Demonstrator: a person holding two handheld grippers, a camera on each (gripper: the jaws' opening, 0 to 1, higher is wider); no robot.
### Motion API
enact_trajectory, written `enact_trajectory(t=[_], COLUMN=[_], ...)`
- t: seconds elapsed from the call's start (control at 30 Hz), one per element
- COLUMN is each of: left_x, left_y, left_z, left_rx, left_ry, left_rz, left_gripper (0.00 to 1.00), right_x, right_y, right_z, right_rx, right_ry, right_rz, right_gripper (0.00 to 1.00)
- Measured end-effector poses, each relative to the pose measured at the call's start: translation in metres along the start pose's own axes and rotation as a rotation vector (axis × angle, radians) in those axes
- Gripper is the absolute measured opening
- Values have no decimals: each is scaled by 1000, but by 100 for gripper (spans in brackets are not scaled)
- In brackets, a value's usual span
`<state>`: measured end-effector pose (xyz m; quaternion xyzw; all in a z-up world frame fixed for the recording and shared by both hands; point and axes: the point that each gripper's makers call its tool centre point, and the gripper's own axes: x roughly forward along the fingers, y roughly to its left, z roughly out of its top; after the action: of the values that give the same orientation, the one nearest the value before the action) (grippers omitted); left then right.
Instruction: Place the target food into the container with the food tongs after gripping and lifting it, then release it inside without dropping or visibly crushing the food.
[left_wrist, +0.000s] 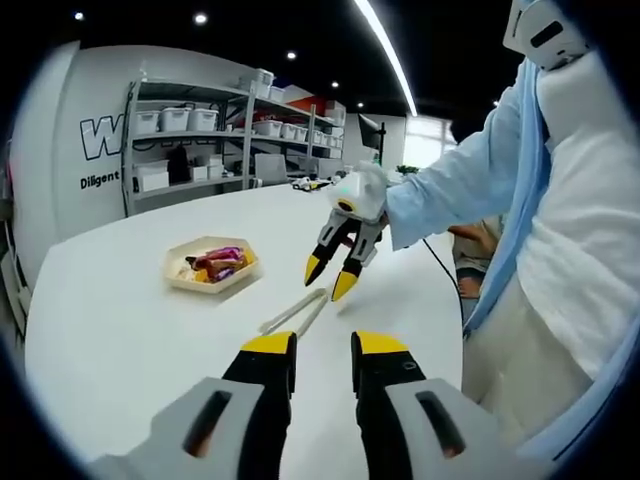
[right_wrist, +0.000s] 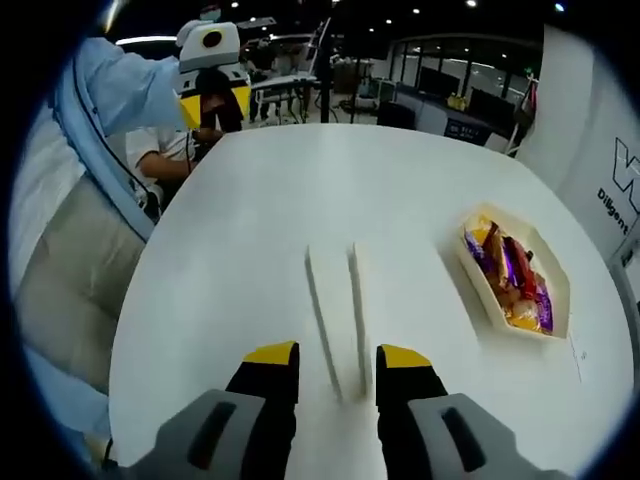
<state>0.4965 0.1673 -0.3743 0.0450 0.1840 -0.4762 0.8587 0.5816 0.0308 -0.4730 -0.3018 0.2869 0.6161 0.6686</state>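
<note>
a: tongs (right_wrist: 338, 320) flat on the white bench (right_wrist: 250, 200), right between the spread right tool (right_wrist: 338, 362) tips. hex tray (right_wrist: 515, 270) of wrapped snacks (right_wrist: 510, 275) off to the side.

b: best to come down straight, pinch both arms near mid-length. left tool (left_wrist: 324, 350) spread too, holding nothing. plenty of bare bench around, edge well clear.

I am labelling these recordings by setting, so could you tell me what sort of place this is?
Most likely a lab or workshop in an office building. Metal shelving holds storage bins against a wall with large lettering, recessed ceiling lights run overhead, and the work happens on a big white table.
</note>
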Motion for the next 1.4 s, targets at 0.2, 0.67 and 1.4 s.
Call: enact_trajectory(t=[0.2, 0.67, 1.4], left_x=[3, 7, 4], left_y=[6, 23, 36], left_z=[0, -5, -3], left_rx=[7, -12, -87], left_ry=[-2, -6, -50], left_rz=[25, 128, 222], left_gripper=[22, 45, 72], right_x=[-8, -27, -77], right_y=[0, 2, 17], right_z=[7, 16, 7], right_rx=[70, 173, 330], right_ry=[-50, -152, -331], right_rz=[-49, -147, -306], right_gripper=[28, 46, 79])
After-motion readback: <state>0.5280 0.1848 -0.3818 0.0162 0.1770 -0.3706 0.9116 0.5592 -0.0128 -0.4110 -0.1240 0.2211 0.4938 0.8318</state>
